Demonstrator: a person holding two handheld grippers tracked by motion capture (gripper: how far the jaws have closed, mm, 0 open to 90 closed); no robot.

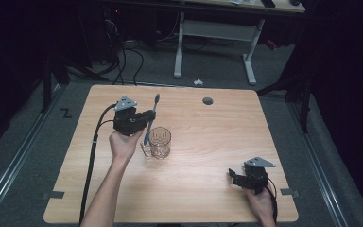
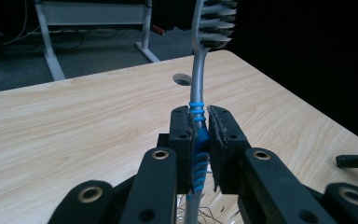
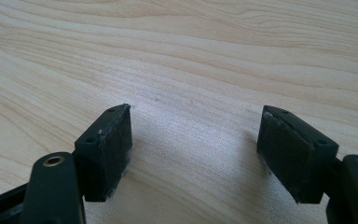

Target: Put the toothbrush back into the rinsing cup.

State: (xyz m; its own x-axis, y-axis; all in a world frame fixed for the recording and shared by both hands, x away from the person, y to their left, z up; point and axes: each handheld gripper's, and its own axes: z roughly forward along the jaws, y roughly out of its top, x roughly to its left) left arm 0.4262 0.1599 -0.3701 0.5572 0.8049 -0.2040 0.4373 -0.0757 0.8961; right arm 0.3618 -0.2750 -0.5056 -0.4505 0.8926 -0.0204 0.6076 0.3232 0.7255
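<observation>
The left tongs are clamped on a toothbrush by its blue-ribbed handle, bristles up, its lower end just above a clear glass cup mid-desk; the right tongs gape wide, holding nothing, low over bare wood, well apart

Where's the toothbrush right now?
In the high view the toothbrush is left of centre, clamped in the left claw, bristles up, its lower end over the clear cup.
</observation>
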